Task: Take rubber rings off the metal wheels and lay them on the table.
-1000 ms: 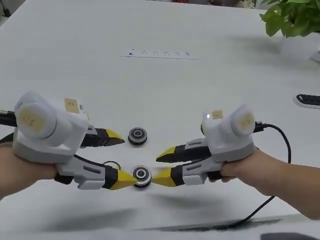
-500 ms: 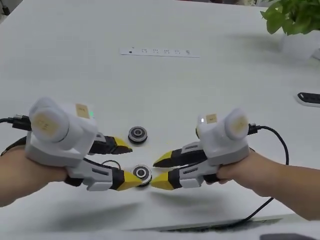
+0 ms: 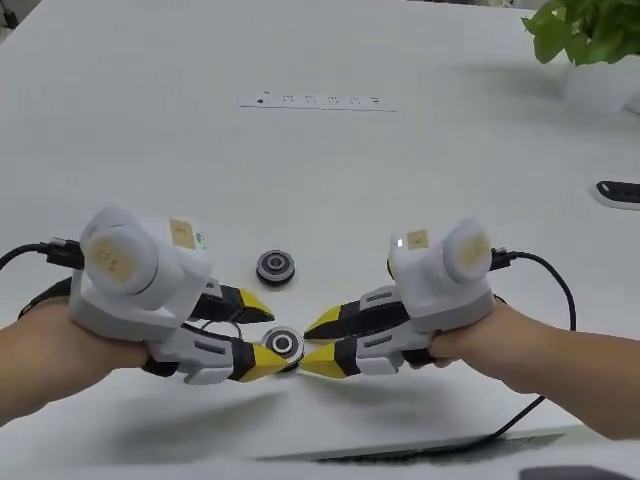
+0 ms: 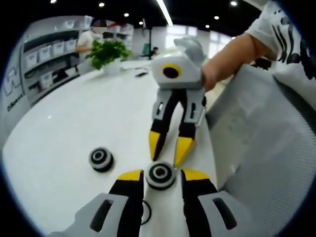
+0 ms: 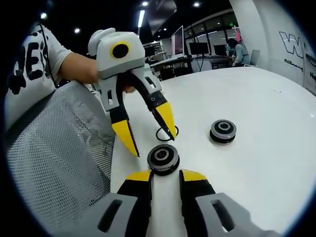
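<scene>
In the head view the left gripper [image 3: 260, 335] and the right gripper [image 3: 315, 344] point at each other near the front edge of the white worktop [image 3: 420, 170]. A metal wheel [image 3: 283, 345] lies flat between their yellow tips. A second wheel [image 3: 275, 267] lies just behind it. A power strip [image 3: 318, 101] lies toward the far edge and a plant [image 3: 590, 30] stands at the far right corner.

In the left gripper view its jaws stand apart, with the metal wheel [image 4: 160, 174] between the tips. I cannot tell if they touch it. The right gripper [image 4: 167, 156] faces it, jaws also parted.

In the right gripper view the metal wheel [image 5: 163, 159] lies just ahead of the spread tips. A loose rubber ring [image 5: 167, 133] lies flat on the worktop behind the wheel, under the left gripper [image 5: 152, 139], whose jaws are wide apart.
</scene>
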Action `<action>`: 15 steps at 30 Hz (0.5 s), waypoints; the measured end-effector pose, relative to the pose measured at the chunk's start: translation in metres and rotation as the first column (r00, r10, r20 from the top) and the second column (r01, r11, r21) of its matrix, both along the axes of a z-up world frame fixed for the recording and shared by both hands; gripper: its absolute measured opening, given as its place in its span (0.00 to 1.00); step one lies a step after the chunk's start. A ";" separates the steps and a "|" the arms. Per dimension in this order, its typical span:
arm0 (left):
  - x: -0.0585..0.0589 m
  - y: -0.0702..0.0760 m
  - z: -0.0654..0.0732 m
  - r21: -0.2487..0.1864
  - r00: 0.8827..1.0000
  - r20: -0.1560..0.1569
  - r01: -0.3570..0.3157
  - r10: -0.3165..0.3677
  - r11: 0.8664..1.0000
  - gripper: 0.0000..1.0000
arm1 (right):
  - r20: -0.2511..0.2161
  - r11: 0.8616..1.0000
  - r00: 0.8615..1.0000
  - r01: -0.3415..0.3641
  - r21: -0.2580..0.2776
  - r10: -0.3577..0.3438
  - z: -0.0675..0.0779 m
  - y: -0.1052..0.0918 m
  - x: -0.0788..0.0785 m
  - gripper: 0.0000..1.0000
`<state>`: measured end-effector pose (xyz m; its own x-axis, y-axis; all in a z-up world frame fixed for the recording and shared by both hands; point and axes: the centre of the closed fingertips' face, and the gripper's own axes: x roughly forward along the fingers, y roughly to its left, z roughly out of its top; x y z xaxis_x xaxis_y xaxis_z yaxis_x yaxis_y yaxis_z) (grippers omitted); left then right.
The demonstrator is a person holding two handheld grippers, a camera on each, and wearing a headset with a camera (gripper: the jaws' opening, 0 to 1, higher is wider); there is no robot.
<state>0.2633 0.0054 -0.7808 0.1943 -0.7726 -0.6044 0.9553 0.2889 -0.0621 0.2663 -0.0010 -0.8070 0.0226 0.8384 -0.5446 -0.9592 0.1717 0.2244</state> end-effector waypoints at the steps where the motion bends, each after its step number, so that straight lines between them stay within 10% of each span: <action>1: 0.000 -0.001 0.000 0.001 1.000 -0.001 0.003 -0.003 1.000 0.29 | 0.000 1.000 1.000 0.000 -0.001 0.000 0.000 0.000 0.000 0.18; 15: 0.002 -0.002 -0.010 0.028 1.000 0.013 0.020 -0.020 0.999 0.19 | 0.003 1.000 1.000 -0.002 0.004 0.002 -0.002 0.001 0.001 0.15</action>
<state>0.2650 0.0038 -0.7905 0.1871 -0.7591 -0.6235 0.9616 0.2711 -0.0416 0.2671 -0.0003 -0.8086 0.0223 0.8404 -0.5415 -0.9603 0.1686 0.2221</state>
